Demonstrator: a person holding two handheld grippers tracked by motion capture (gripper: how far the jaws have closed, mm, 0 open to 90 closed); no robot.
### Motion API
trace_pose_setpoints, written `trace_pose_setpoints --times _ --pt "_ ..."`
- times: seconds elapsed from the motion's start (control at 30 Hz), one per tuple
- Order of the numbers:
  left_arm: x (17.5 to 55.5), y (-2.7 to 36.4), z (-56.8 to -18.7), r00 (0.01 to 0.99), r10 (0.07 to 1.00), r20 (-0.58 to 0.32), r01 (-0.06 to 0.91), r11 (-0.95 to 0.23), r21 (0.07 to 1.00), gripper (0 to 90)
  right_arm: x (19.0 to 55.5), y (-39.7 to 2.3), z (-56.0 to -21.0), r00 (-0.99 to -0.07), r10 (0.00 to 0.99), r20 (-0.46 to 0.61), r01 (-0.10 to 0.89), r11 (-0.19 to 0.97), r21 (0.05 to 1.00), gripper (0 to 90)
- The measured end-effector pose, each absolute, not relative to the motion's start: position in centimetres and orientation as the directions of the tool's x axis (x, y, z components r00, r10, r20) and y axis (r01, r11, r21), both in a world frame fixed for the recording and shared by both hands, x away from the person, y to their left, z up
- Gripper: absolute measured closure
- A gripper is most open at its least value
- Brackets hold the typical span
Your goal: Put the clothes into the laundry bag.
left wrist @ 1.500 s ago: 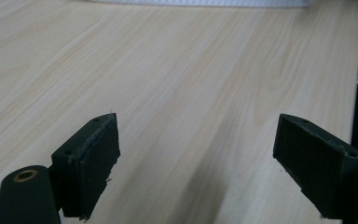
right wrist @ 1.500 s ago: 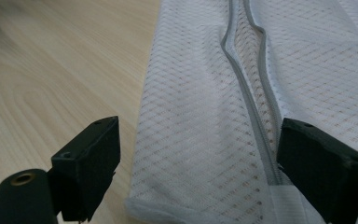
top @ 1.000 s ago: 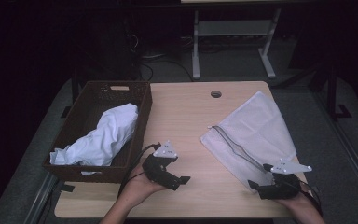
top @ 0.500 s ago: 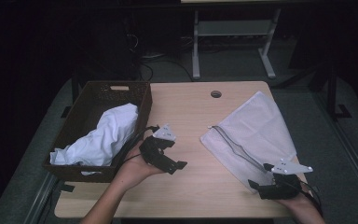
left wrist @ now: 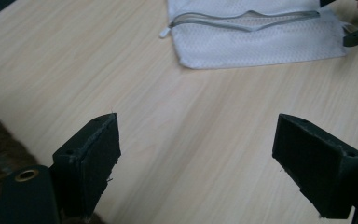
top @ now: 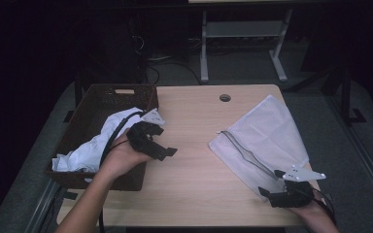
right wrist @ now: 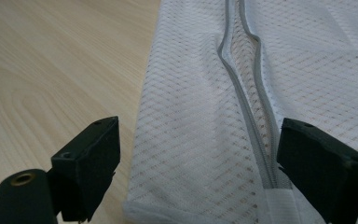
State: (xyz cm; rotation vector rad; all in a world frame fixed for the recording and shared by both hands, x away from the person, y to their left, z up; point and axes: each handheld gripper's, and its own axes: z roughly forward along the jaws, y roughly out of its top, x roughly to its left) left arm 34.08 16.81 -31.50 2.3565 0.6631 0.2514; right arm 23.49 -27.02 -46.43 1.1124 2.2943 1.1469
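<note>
Mesh bag [top: 267,138]: flat on table [top: 194,184], right side, zip [right wrist: 249,100] part open, ready for loading.
Cloth [top: 97,145]: heaped in basket [top: 102,97], left.
L gripper [top: 162,151]: jaws apart, empty, by basket.
R gripper [top: 267,193]: jaws wide, astride bag's near edge, not pinching, prob. to steady it.

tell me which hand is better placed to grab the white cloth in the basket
Left. The left gripper, jaws open, hovers at the basket edge beside the white cloth; the right gripper sits at the mesh bag.
</note>
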Motion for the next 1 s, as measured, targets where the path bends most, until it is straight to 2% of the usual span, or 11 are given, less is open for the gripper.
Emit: trace_pose_setpoints --times 0.43,0.73,1.0 --pt "36.9 24.5 -30.1 0.734 0.675 0.071 0.502 -0.611 0.612 14.4 23.5 -26.9 -46.4 -0.636 0.771 0.037 0.493 0.370 0.787 12.9" --pt "39.0 29.6 -32.0 0.654 0.750 0.097 0.569 -0.573 0.590 11.3 23.5 -26.8 -46.5 -0.639 0.768 0.032 0.493 0.377 0.784 12.2" --pt "40.7 31.3 -33.9 0.634 0.770 0.077 0.609 -0.558 0.564 10.7 23.5 -26.8 -46.5 -0.641 0.767 0.032 0.490 0.377 0.786 11.8"
